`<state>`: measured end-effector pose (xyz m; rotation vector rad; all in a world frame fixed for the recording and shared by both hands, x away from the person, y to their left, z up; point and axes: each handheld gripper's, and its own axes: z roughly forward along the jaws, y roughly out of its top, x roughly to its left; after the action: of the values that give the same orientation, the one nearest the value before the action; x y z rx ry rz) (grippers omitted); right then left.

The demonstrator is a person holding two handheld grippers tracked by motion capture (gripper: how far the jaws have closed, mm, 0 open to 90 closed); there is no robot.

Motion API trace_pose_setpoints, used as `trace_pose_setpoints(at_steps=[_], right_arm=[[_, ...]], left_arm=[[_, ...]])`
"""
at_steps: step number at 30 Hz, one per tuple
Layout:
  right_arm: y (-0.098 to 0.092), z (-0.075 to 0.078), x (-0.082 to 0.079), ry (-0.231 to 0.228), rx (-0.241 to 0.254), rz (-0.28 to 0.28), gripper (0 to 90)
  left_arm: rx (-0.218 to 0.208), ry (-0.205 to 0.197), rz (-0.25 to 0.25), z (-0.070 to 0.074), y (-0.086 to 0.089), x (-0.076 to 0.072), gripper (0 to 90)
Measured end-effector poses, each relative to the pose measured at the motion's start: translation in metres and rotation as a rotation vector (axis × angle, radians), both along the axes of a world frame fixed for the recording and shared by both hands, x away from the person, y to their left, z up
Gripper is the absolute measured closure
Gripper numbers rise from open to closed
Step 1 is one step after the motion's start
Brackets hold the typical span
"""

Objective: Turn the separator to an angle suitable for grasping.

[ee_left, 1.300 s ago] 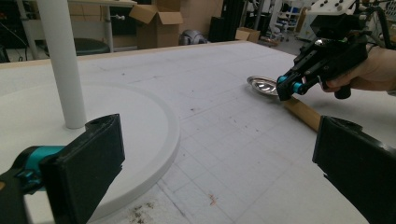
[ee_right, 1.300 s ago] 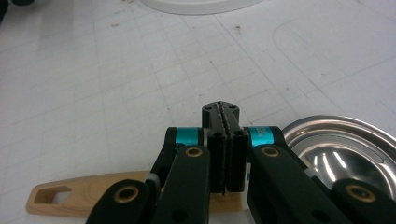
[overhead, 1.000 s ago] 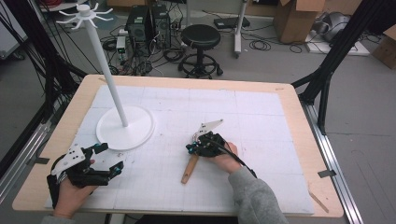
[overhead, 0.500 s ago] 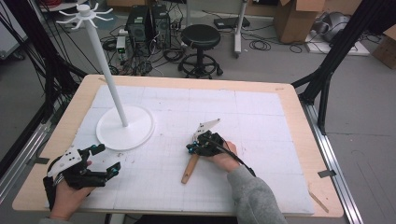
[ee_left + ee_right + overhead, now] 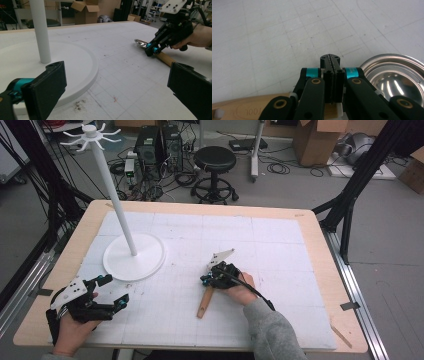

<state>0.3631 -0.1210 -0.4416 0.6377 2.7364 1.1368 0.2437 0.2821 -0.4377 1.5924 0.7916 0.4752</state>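
**Right jaws clamped on the ladle, left gripper waiting wide**

Start with the biggest piece: one table [image 5: 320, 245], its white gridded mat giving you a flat work area. On it stands one white rack stand [image 5: 133, 256], round base at your left, its tall pole rising to a ring of hooks up top, probably where a utensil is meant to hang.

Next, your two grippers. Your left gripper [image 5: 107, 292] rests near the front left corner, just short of the stand's base, jaws spread wide with nothing between them; it looks parked out of the way. Your right gripper [image 5: 210, 281] sits mid-table with its jaws squeezed together on the neck of the ladle [image 5: 163, 58], pinning it low against the mat.

One ladle, then: wooden handle pointing back toward you, steel bowl [image 5: 393, 75] beyond the jaws. Gripping at the neck, near the heavy bowl, should keep it balanced when you lift.
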Motion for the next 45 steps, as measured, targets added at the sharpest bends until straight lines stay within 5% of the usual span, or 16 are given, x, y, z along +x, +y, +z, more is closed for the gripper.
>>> trace_pose_setpoints(at_steps=[17, 30, 45], right_arm=[[-0.002, 0.0, 0.002, -0.012, -0.011, 0.03, 90.0], [-0.011, 0.0, 0.007, 0.0, -0.002, -0.032, 90.0], [-0.019, 0.001, 0.003, 0.006, -0.013, -0.039, 90.0]], left_arm=[[0.009, 0.01, -0.012, -0.001, -0.002, 0.001, 2.6], [0.007, 0.018, -0.014, -0.002, -0.002, 0.002, 2.6], [0.002, 0.021, -0.019, -0.003, -0.003, 0.004, 2.7]])
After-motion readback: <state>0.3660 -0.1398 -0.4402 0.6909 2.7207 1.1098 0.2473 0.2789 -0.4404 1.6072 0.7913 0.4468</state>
